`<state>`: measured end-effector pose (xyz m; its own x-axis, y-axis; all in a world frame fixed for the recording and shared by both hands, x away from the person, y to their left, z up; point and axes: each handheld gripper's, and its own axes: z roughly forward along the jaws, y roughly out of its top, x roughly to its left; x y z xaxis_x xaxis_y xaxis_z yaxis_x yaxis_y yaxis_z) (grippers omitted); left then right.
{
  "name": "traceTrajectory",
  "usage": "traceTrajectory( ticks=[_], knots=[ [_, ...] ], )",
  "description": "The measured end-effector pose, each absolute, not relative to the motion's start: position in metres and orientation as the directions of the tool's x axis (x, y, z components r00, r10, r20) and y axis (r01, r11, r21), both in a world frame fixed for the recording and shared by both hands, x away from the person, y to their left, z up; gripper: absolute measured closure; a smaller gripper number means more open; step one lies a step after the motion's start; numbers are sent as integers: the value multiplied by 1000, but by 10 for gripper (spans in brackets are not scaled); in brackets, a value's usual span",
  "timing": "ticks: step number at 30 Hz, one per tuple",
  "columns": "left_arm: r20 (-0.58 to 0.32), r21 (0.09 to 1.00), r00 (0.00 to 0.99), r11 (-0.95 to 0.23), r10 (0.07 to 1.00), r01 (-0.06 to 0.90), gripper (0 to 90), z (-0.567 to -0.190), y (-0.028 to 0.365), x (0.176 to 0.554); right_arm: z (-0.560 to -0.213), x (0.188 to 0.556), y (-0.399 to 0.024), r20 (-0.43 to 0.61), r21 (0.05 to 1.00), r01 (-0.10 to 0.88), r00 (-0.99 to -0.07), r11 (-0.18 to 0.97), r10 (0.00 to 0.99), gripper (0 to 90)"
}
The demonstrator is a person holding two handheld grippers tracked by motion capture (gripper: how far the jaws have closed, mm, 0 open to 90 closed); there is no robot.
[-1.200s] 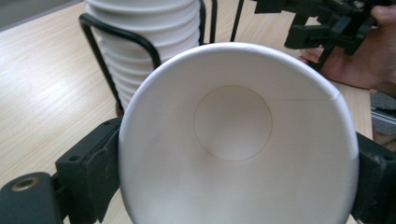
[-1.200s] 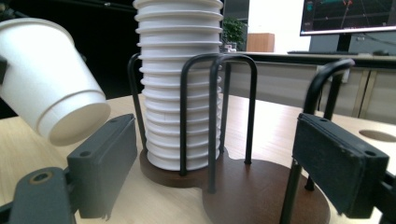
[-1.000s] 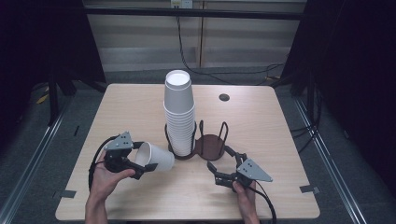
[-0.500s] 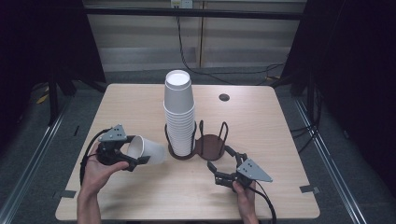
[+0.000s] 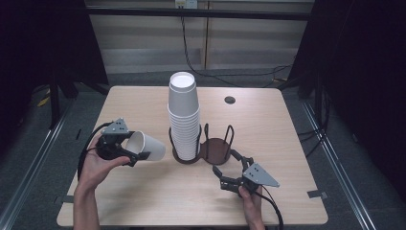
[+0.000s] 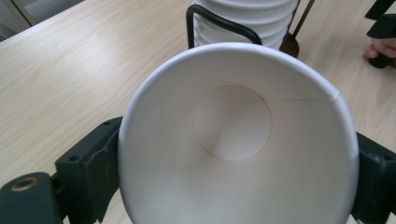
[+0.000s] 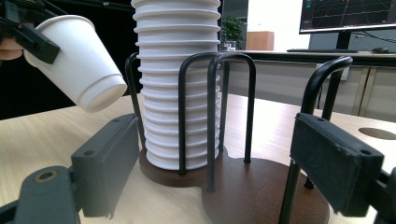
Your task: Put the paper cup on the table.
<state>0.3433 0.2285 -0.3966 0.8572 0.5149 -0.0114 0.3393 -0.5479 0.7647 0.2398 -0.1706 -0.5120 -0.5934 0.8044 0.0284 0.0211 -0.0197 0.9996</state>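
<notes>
High view: left hand-held gripper [image 5: 128, 155] pinches single paper cup [image 5: 146, 147] sideways above tabletop [image 5: 143, 201], beside cup stack [image 5: 183, 120] in holder [image 5: 215, 151]. Right hand-held gripper [image 5: 229, 179] spread, unladen, near holder's free ring, likely steadying.

Overhead and close tool views share cup stack [image 5: 183, 120].
</notes>
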Motion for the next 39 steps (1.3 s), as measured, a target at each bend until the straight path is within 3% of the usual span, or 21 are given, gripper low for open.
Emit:
traceTrajectory(
  ticks=[16,18,24,26,29,39],
  knots=[
    [21,693,843,-616,537,375,89,-387,224,373,-512,240,-171,28,1000,21,-594,-19,804,149],
    [68,677,844,-646,532,353,89,-382,222,371,-512,240,-171,29,1000,22,-594,-20,804,149],
    [86,645,846,-677,526,355,89,-372,216,377,-512,240,-171,28,1000,21,-594,-19,804,149],
    [140,599,840,-720,525,350,88,-369,212,377,-512,240,-171,28,1000,21,-594,-19,804,149],
    [106,626,848,-697,520,349,87,-365,211,379,-512,240,-171,27,1000,20,-592,-19,806,149],
    [123,554,832,-733,541,395,86,-369,207,398,-512,240,-171,27,1000,20,-591,-19,807,149]
  ],
)
